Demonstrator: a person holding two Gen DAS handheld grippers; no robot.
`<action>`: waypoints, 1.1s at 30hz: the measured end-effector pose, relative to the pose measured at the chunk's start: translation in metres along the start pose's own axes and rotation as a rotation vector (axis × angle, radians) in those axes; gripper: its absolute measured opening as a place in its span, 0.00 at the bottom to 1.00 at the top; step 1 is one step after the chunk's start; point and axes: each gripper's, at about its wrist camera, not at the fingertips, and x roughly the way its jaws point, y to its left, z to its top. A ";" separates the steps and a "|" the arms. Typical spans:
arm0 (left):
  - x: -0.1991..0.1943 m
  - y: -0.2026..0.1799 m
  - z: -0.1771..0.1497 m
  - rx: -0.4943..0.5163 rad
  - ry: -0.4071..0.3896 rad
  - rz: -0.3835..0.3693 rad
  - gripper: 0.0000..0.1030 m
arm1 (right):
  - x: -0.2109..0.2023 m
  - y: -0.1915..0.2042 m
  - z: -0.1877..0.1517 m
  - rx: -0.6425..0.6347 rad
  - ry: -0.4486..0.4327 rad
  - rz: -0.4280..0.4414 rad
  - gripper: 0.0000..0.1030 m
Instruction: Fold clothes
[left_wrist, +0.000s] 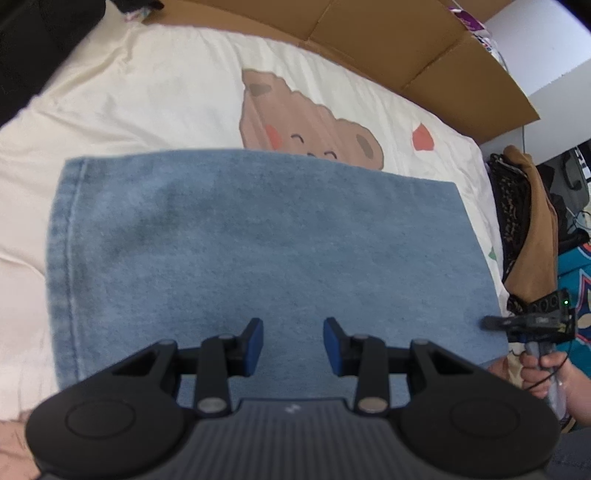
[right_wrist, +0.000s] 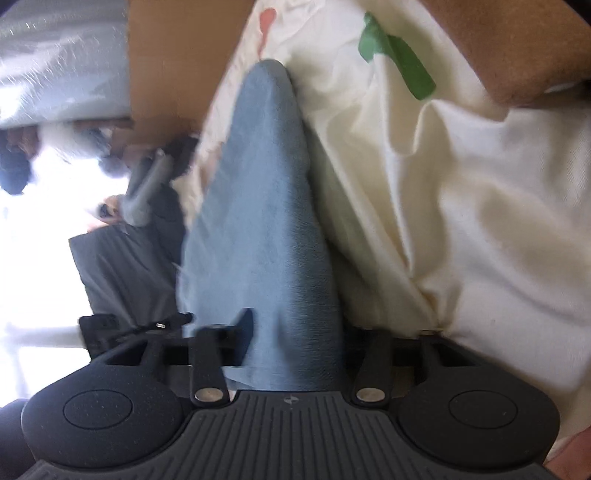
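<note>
The step in hand is a fold of the light blue denim garment, which lies flat and already doubled over on the cream quilted bedspread with a brown bear print. The right gripper has the garment's edge running straight up between its fingers; the cloth fills the gap and the jaws look clamped on it, though motion blur hides the pads themselves. From the left wrist view that same right gripper sits at the denim's right edge, held by the person's hand.

The left gripper hovers just above the near part of the denim, its blue pads apart with nothing between them; the cloth spreads ahead of it and to both sides.

The next move probably calls for the left gripper to take hold of the near edge or pin the cloth, so the right can carry its side over without dragging the whole piece askew. Denim is stiff and heavy, so a one-sided pull may slide it across the soft cover.

Beyond the bedspread, ahead of the left gripper, stands flattened brown cardboard. To its right, off the bed edge, lies a heap of brown and dark clothing.
</note>
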 end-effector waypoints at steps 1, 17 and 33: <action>0.002 -0.001 0.000 -0.007 0.010 0.001 0.35 | 0.001 0.000 -0.001 -0.005 0.002 -0.009 0.14; 0.059 -0.056 -0.023 0.140 0.240 -0.048 0.09 | -0.021 0.048 -0.010 -0.074 -0.036 -0.027 0.07; 0.084 -0.059 0.027 0.202 0.188 0.039 0.02 | -0.018 0.039 -0.012 -0.052 -0.018 -0.090 0.11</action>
